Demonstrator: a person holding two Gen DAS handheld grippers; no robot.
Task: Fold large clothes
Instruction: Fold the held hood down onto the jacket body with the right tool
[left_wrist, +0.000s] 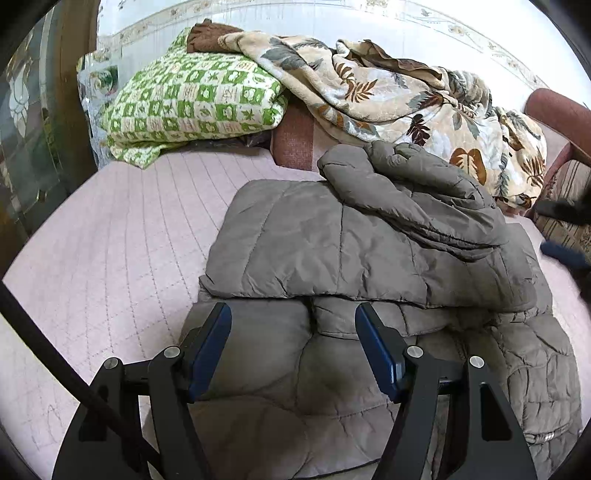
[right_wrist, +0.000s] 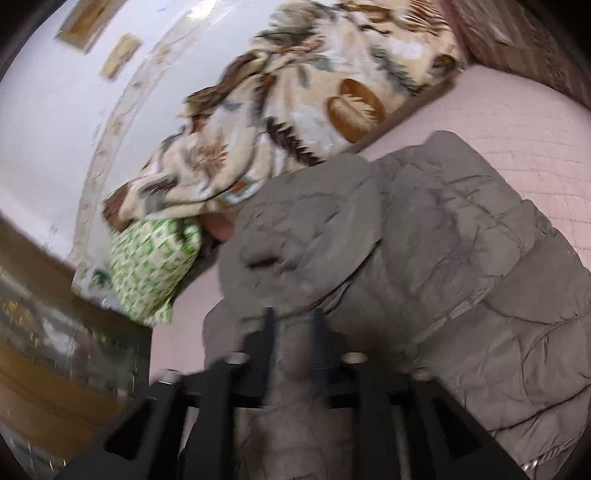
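Jacket grey, quilted, part-folded on pink mattress; no writing legible.

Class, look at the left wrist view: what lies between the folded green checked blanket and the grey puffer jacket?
Only bare pink quilted mattress cover separates the green checked blanket from the grey puffer jacket, seen in the left wrist view.

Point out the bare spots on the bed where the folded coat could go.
Bare pink bedcover lies left of the grey coat, below the green checked blanket. A smaller strip shows beyond the coat's far side. The back is crowded by the leaf-print quilt.
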